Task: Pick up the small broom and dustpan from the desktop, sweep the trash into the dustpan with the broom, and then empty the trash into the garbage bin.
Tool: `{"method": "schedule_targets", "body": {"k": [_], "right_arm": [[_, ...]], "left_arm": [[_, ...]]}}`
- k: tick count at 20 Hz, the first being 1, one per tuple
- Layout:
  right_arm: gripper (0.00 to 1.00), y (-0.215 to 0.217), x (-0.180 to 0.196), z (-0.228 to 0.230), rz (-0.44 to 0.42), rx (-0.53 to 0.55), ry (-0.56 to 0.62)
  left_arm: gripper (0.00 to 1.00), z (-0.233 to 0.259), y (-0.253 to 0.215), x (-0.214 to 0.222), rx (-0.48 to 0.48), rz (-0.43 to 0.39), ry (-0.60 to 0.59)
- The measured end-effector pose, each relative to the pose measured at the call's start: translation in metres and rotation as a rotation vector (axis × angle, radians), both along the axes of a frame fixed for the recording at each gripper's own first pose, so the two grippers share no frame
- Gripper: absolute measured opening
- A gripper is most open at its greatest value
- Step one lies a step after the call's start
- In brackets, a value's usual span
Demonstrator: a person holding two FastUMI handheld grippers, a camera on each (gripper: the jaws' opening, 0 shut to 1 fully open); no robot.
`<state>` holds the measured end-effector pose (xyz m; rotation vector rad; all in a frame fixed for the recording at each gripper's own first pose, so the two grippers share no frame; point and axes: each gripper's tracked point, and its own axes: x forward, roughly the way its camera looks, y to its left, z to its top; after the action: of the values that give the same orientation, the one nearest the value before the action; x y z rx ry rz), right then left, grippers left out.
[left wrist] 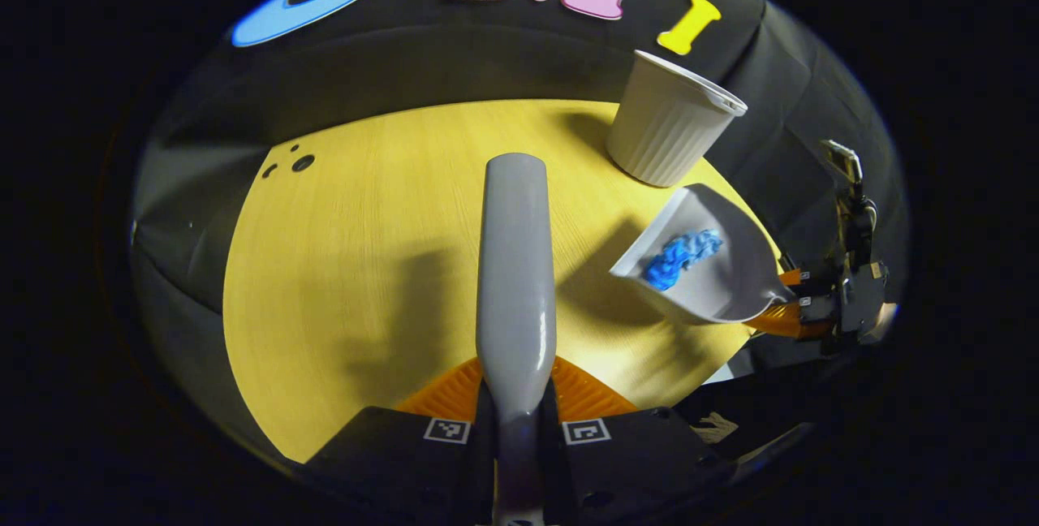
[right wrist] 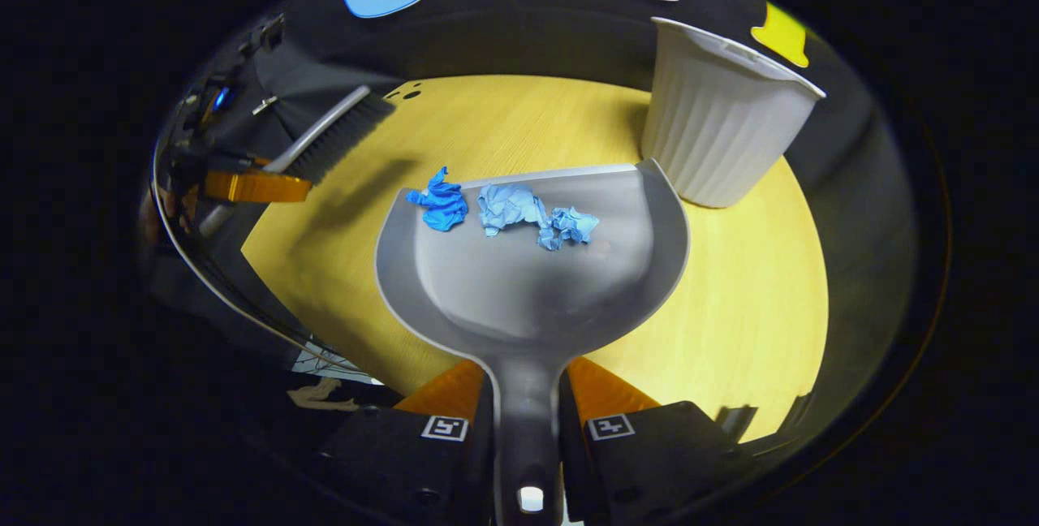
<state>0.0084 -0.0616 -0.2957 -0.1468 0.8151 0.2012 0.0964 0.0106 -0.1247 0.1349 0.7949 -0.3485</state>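
Dustpan [right wrist: 528, 282] clamped in right jaws, 3 paper wads [right wrist: 503, 209] inside; left jaws clamp broom [left wrist: 515, 282].

both views above shared desktop [left wrist: 365, 226]

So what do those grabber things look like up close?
Each gripper, left and right, has a chunky black body with two small square black-and-white markers, one beside each finger. Seen farther off in the left gripper view, the right gripper looks boxy and dark, with parts stacked on top.
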Motion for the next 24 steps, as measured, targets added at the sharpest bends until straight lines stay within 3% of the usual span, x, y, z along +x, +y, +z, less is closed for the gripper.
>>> {"method": "schedule_targets", "body": {"k": [6,7,10,12,19,24], "right_arm": [[0.39,0.0,0.004,-0.005,0.004,0.006,-0.034],[0.39,0.0,0.004,-0.006,0.003,0.015,-0.041],[0.38,0.006,0.005,-0.008,-0.03,0.14,-0.004],[0.38,0.01,0.012,-0.005,-0.056,0.21,-0.006],[0.38,-0.031,0.054,0.105,-0.108,0.286,-0.109],[0.38,-0.09,0.119,0.141,-0.138,0.151,-0.21]], "left_arm": [[0.3,-0.027,-0.003,-0.009,-0.064,0.07,0.052],[0.27,-0.028,-0.003,-0.009,-0.069,0.079,0.056],[0.3,-0.032,0.0,-0.01,-0.07,0.097,0.054],[0.27,-0.032,0.001,-0.011,-0.073,0.105,0.051],[0.3,-0.04,0.004,-0.017,-0.077,0.127,0.072],[0.27,-0.042,0.007,-0.018,-0.083,0.154,0.068]]}}
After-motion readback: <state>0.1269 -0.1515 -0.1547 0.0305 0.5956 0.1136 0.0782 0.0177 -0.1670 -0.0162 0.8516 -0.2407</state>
